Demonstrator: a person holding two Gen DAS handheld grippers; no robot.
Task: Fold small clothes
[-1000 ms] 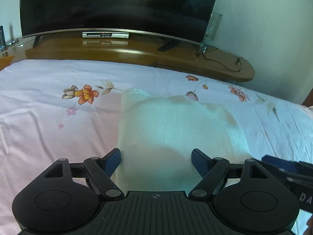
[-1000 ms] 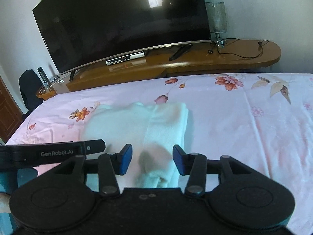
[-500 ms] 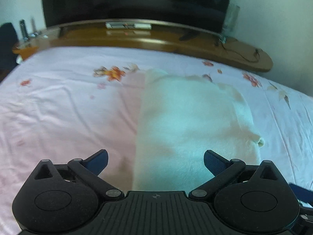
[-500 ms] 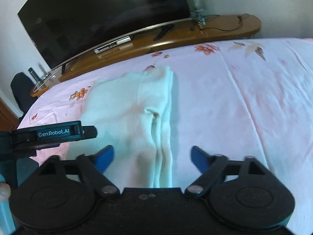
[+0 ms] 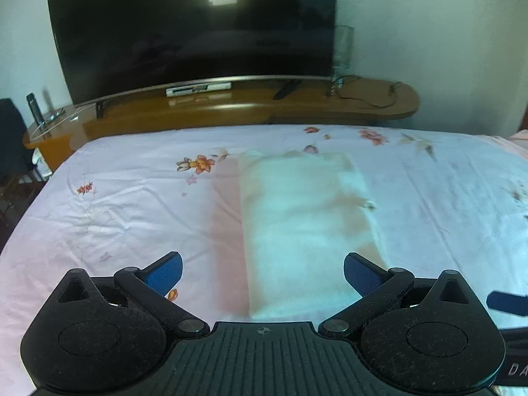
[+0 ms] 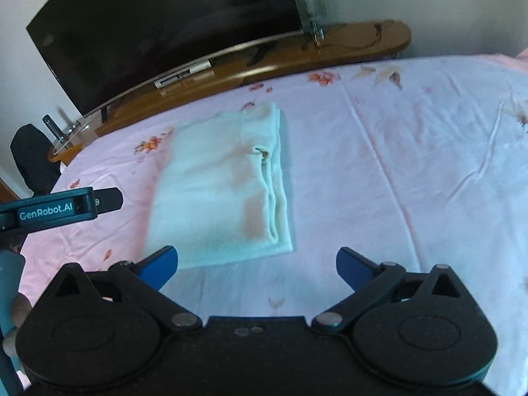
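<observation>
Both claws hang wide and empty above a bed: the left gripper (image 5: 262,272) fully spread, the right gripper (image 6: 256,265) with jaws opening to their widest, nothing between either pair of blue pads. Beyond them a pale garment (image 6: 221,184) lies folded into a long rectangle on the floral sheet (image 6: 412,165), its stacked edges at the right side in the right wrist view, touched by neither claw. Behind the bed stand a wooden console (image 5: 231,109) and a dark TV (image 5: 191,26). The lengthwise folds look done; a crosswise fold likely remains. To do it cleanly, each claw should pinch a near corner through all layers, lift together and lay the end squarely onto the far edge.
</observation>
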